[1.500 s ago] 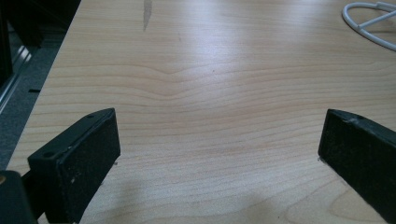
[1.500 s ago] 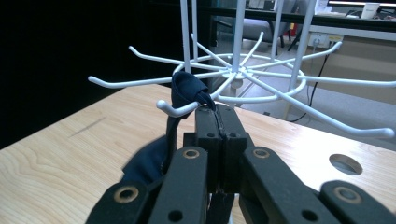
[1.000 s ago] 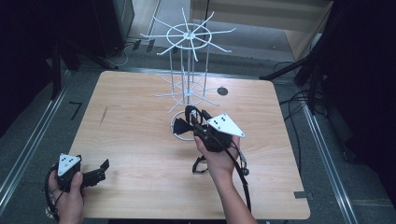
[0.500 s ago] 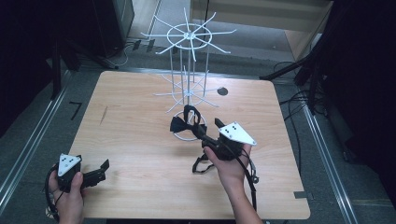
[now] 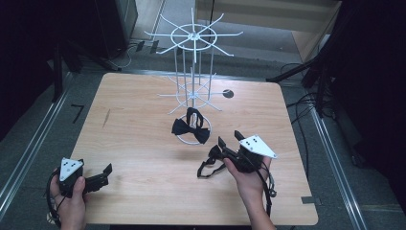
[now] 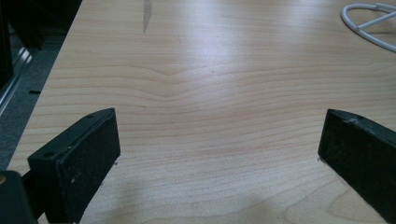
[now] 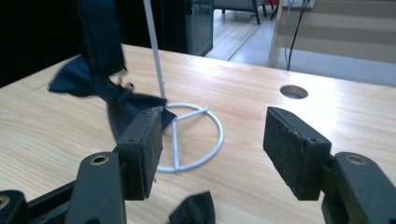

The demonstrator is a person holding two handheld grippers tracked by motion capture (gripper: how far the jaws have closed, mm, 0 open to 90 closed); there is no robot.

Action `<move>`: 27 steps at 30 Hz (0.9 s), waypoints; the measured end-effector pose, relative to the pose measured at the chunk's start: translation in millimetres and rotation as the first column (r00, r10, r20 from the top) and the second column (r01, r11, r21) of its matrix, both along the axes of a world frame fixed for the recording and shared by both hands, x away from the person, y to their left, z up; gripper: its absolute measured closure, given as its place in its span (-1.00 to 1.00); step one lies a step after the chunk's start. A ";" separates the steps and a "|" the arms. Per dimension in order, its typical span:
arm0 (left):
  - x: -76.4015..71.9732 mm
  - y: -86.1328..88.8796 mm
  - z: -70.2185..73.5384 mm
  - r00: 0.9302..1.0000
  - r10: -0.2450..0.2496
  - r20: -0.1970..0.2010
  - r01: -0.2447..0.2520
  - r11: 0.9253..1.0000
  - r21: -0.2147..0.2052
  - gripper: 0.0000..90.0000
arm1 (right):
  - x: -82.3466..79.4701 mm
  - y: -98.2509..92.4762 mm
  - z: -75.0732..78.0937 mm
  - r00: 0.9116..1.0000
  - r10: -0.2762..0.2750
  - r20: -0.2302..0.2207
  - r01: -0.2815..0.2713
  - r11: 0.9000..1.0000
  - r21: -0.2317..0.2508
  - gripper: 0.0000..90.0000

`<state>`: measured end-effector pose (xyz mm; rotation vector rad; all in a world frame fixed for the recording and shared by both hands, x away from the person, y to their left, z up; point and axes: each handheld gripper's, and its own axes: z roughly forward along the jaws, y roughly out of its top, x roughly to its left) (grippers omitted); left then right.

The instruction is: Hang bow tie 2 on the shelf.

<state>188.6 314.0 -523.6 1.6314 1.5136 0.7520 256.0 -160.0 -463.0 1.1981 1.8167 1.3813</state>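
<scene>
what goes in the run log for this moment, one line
bow tie: hanging on white rack | second bow tie: on table by right gripper | right gripper: open, empty | left gripper: open, empty

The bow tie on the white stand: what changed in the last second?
The right tongs opened, let go of the hanging bow tie and drew back toward the person, coming down over a second bow tie lying on the table. Nothing is between their jaws now. The hanging bow tie, the white stand and the left tongs, open at the near left edge, stayed as they were.
</scene>
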 end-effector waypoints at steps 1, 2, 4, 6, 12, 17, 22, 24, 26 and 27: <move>-0.1 0.1 0.0 1.000 -0.002 0.001 0.002 1.000 0.000 -1.00 | -0.5 -1.9 -1.6 1.000 -0.002 -0.002 0.002 1.000 -0.001 -0.14; -0.1 0.0 0.0 1.000 -0.001 0.001 0.001 1.000 0.000 -1.00 | -0.8 -3.9 -3.4 1.000 -0.002 -0.004 0.002 1.000 -0.004 -0.14; 0.3 -0.1 0.1 1.000 -0.002 -0.005 0.002 1.000 0.002 -1.00 | -2.2 -7.9 -9.6 1.000 -0.005 -0.020 0.004 1.000 -0.009 -0.13; 0.7 -0.8 0.0 1.000 -0.007 -0.008 0.007 1.000 0.009 -1.00 | -2.4 -8.7 -11.6 1.000 -0.002 -0.024 0.002 1.000 -0.011 -0.12; 0.5 -1.0 -0.1 1.000 -0.009 -0.004 0.009 1.000 0.012 -1.00 | -4.5 -15.9 -33.2 0.997 -0.013 -0.081 0.011 1.000 -0.019 -0.09; 0.5 -1.8 0.0 1.000 -0.010 -0.005 0.010 1.000 0.017 -1.00 | -3.4 -20.7 -47.0 0.992 -0.010 -0.122 0.008 1.000 -0.024 -0.07; 0.6 -1.8 -0.1 1.000 -0.008 -0.005 0.008 1.000 0.017 -1.00 | 2.1 -19.8 -57.6 0.986 -0.001 -0.168 -0.004 0.999 -0.033 -0.03; 0.6 -1.9 0.0 1.000 -0.009 -0.006 0.009 1.000 0.018 -1.00 | 4.0 -18.0 -62.0 0.982 0.012 -0.188 -0.020 0.999 -0.038 0.00; 0.5 -1.9 0.0 1.000 -0.008 -0.005 0.009 1.000 0.017 -1.00 | 6.1 -15.6 -66.6 0.975 0.024 -0.219 -0.038 0.998 -0.057 0.03; 0.4 -1.7 -0.1 1.000 -0.008 -0.002 0.008 1.000 0.019 -1.00 | 8.5 -13.7 -70.9 0.969 0.045 -0.244 -0.063 0.996 -0.065 0.04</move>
